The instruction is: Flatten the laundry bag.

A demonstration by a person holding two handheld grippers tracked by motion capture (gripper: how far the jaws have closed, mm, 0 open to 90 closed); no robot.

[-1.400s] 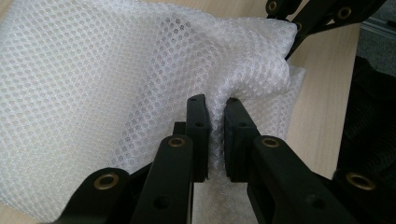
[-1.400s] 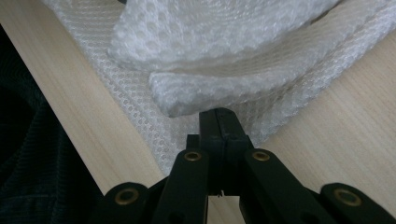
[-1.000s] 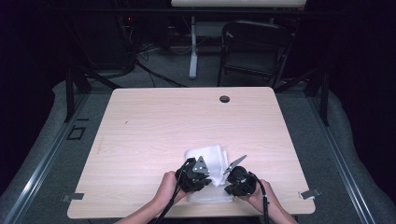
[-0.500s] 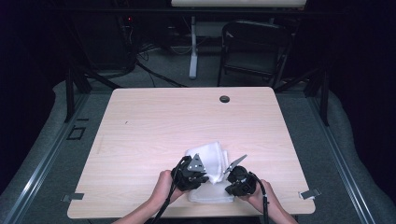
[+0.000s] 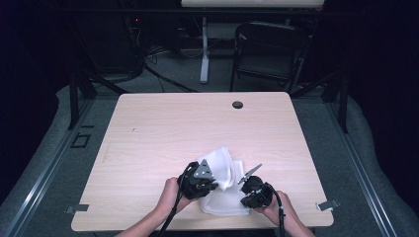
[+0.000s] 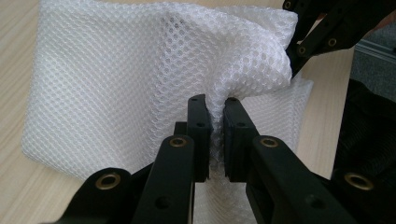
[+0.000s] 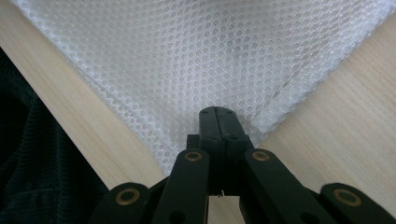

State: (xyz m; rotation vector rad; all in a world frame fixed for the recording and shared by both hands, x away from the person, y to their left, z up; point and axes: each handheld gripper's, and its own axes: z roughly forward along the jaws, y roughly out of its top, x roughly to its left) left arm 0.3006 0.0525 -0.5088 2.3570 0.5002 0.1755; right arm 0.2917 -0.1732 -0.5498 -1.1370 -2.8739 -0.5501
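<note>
**Both grippers pinch the mesh bag at the table's near edge**

The left gripper (image 6: 214, 135) has its jaws narrowed on a raised fold of the white mesh bag (image 6: 116, 79). The right gripper (image 7: 216, 122) clamps the bag's corner, jaws pressed together. The bag lies partly folded on the wooden table (image 5: 163, 128), whose cable hole (image 5: 237, 104) sits at the far edge.

Left gripper (image 5: 210, 174): black body, grey three-cornered plate on top, black cable trailing. Right gripper (image 5: 249, 181): same black build. Linkage arms carry brass-ringed rivets. Forearms bare, no sleeves.
</note>
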